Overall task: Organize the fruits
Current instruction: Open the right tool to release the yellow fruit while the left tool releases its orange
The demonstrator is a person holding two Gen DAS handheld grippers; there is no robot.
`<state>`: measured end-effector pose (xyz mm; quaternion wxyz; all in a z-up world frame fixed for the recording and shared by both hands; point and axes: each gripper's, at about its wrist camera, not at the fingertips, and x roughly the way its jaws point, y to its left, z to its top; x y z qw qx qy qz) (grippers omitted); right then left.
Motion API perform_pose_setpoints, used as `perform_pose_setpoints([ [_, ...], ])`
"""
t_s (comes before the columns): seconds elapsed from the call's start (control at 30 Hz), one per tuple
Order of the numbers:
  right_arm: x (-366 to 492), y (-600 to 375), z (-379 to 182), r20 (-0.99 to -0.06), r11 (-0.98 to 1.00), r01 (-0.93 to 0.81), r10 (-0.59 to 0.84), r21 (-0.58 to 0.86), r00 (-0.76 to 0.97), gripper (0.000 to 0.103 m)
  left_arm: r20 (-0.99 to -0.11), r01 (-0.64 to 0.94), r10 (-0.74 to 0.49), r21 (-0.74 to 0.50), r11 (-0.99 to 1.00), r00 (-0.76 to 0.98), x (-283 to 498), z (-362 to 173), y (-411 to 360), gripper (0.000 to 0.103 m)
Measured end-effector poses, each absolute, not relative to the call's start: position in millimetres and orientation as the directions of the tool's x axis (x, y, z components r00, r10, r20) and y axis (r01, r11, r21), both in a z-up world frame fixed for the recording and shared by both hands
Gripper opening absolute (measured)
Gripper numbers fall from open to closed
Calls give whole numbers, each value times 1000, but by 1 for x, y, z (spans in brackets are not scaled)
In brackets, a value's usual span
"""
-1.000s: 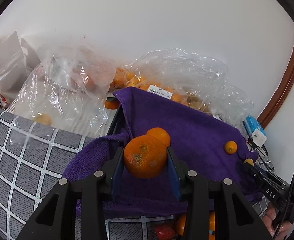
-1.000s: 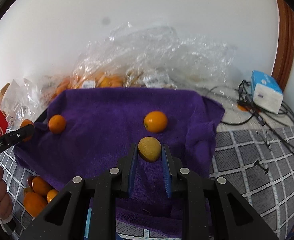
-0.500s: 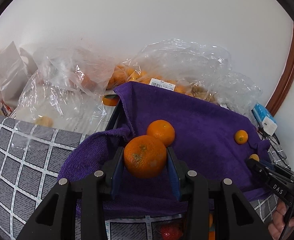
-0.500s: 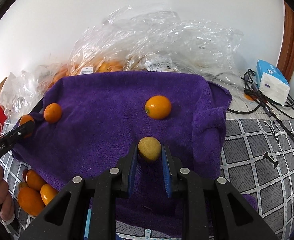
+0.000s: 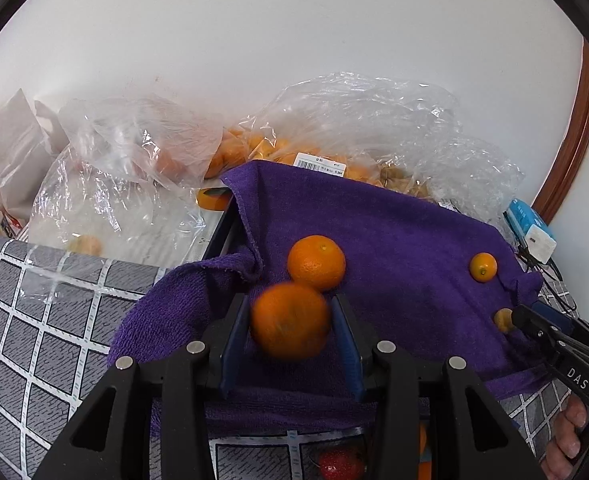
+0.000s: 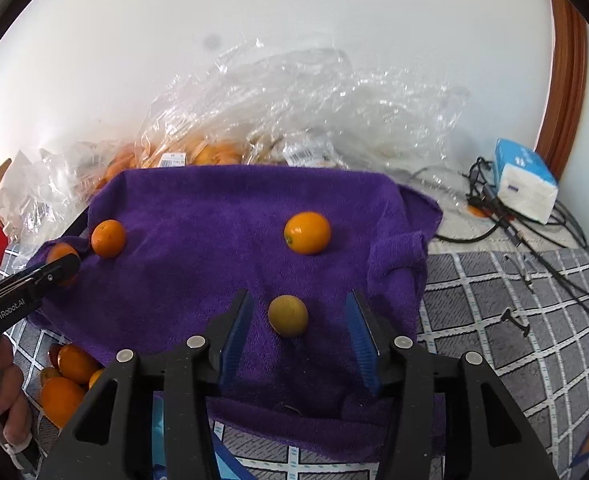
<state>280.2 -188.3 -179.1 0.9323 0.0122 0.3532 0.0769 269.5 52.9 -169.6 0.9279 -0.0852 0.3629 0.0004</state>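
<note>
Left tool [image 5: 290, 322] has its fingers spread just wider than a blurred mandarin [image 5: 290, 321] between them, pads barely clear of it, a second mandarin [image 5: 316, 262] touching behind. Right tool [image 6: 298, 330] gapes wide around a yellowish kumquat [image 6: 288, 315] lying free on the purple towel [image 6: 214, 248]. An orange kumquat [image 6: 307, 233] sits beyond; bare towel lies between the pairs, its right edge bunched against the checked worktop [image 6: 514, 320]
</note>
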Motion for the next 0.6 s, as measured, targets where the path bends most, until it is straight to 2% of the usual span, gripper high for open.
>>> perform_pose_setpoints([
  [0.23,267,-184,-163,-621,992,-123,113,27,775,48,-660,-70,-57,-165,984,749,266,-166,54,47],
  [0.33,259,-180,-152,-607,986,-161,156,47,779,48,-650,-74,-61,-177,981,757,263,-164,57,49],
  [0.6,231,-164,-151,-649,973,-218,215,78,730,48,-621,-60,-74,-192,980,781,256,-154,61,50],
])
